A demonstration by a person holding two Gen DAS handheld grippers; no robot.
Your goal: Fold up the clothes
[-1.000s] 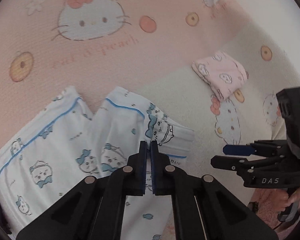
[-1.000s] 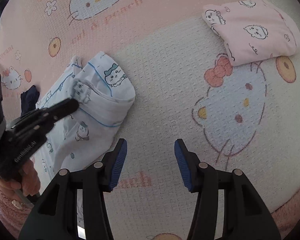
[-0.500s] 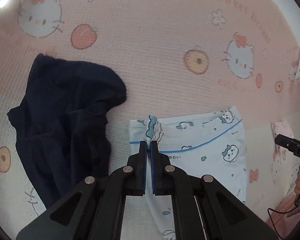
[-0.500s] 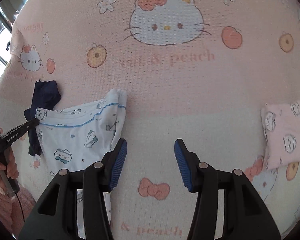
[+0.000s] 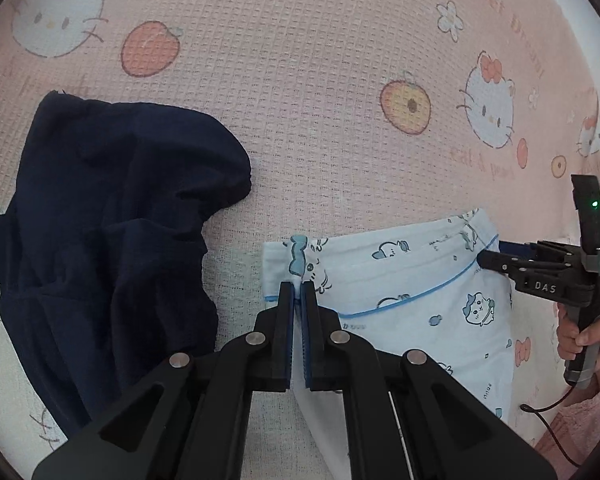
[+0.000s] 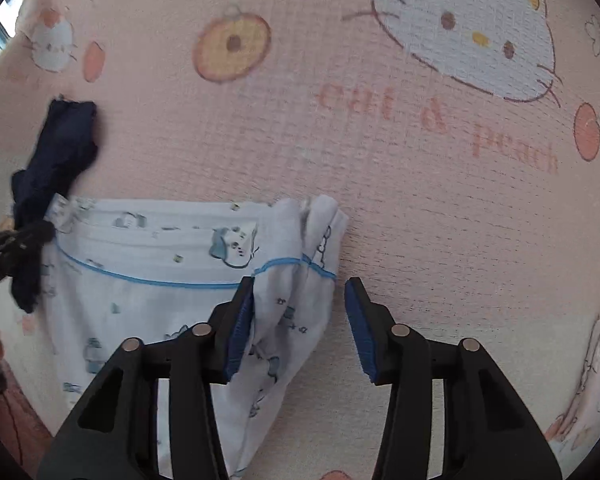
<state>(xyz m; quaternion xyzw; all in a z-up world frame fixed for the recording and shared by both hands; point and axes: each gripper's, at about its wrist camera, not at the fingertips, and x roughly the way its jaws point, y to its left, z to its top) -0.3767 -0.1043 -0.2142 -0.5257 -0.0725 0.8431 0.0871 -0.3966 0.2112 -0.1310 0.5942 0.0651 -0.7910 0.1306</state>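
We have the pale blue pyjama garment (image 5: 412, 280) lying flat on the pink printed bedspread (image 5: 300, 80), its waistband edge running crosswise between our two grippers. The left gripper (image 5: 299, 286) is pressed together on one waistband corner, a tuft of cloth showing above the pads. The right gripper (image 6: 299, 304) sits at the opposite corner: its jaws are closing, with the bunched corner of the garment between them, the left pad touching cloth and the right pad apart from it, so no pinch yet. So the long axis for the coming move is the waistband line, left corner held, right corner just under the right gripper and nearer to it than anything else. A dark navy garment (image 5: 108, 232) lies crumpled just beside the left corner; we judge it a snag risk. A folded pink garment (image 6: 596, 364) lies well apart at the right.
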